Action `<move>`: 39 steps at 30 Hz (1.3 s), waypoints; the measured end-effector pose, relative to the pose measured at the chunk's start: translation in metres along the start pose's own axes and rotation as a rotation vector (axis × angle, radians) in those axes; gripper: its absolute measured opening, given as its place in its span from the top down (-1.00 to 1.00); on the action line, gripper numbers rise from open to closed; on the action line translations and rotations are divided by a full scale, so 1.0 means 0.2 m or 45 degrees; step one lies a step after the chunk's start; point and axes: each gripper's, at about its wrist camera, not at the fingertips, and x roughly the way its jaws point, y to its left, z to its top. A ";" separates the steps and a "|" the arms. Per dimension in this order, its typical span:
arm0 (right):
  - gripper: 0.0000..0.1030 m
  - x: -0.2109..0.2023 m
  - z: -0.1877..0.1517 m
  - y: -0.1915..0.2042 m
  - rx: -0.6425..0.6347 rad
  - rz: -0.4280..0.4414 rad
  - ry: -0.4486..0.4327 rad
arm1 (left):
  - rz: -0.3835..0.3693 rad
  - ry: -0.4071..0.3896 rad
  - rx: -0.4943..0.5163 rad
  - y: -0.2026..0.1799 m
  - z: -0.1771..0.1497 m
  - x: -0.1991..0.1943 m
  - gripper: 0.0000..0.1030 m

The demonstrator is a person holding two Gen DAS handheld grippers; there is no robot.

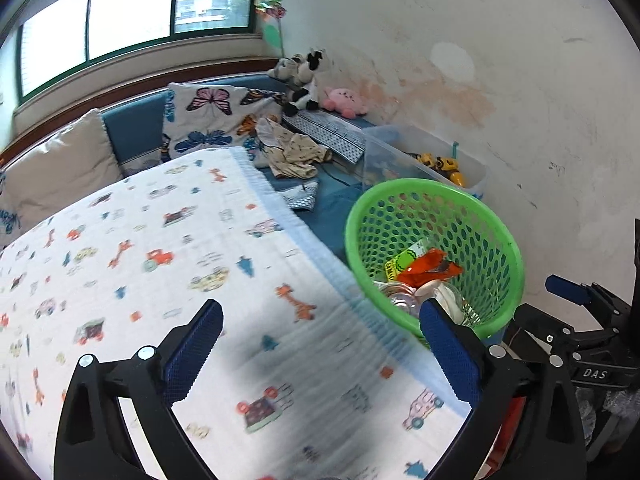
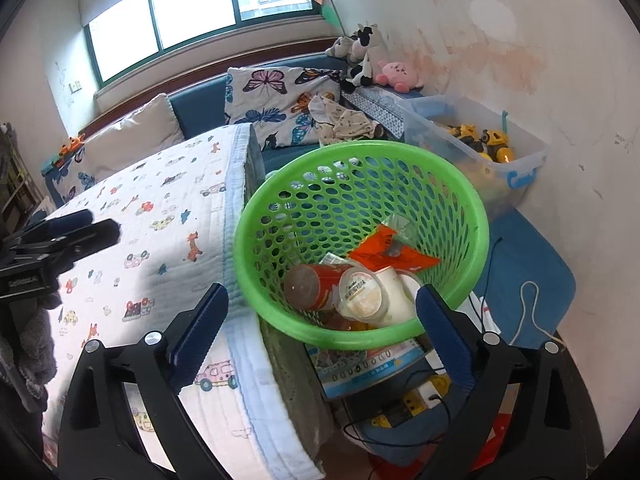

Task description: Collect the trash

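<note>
A green perforated basket [image 2: 280,216] stands beside the bed; it also shows in the left wrist view [image 1: 496,236]. It holds an orange wrapper [image 2: 384,250], a red can [image 2: 316,286], a lidded plastic cup [image 2: 362,294] and a white cup [image 2: 400,300]. My right gripper [image 2: 320,316] is open and empty just in front of the basket's near rim. My left gripper [image 1: 320,330] is open and empty above the bed's patterned quilt [image 1: 160,260], left of the basket. The left gripper also shows from the side in the right wrist view [image 2: 80,226].
A clear bin of yellow toy vehicles [image 2: 484,140] stands by the wall behind the basket. Pillows [image 2: 280,100], crumpled clothes [image 2: 344,122] and plush toys [image 2: 368,60] lie at the bed's head. A power strip with cables [image 2: 416,404] and a blue mat [image 2: 524,264] lie on the floor.
</note>
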 end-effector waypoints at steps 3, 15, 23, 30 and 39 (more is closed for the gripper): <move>-0.87 -0.01 -0.02 0.03 0.004 0.021 0.012 | 0.024 -0.005 -0.026 0.05 -0.04 -0.06 -0.86; -0.91 -0.08 -0.08 0.21 -0.035 0.012 -0.028 | 0.134 -0.047 -0.089 0.19 -0.20 -0.28 -0.86; -0.91 -0.13 -0.11 0.31 -0.019 0.030 -0.039 | 0.205 -0.063 -0.146 0.29 -0.31 -0.40 -0.86; -0.91 -0.17 -0.14 0.41 -0.045 0.008 -0.088 | 0.292 -0.088 -0.191 0.38 -0.40 -0.49 -0.86; -0.91 -0.21 -0.17 0.47 -0.028 0.041 -0.112 | 0.372 -0.092 -0.252 0.46 -0.49 -0.56 -0.86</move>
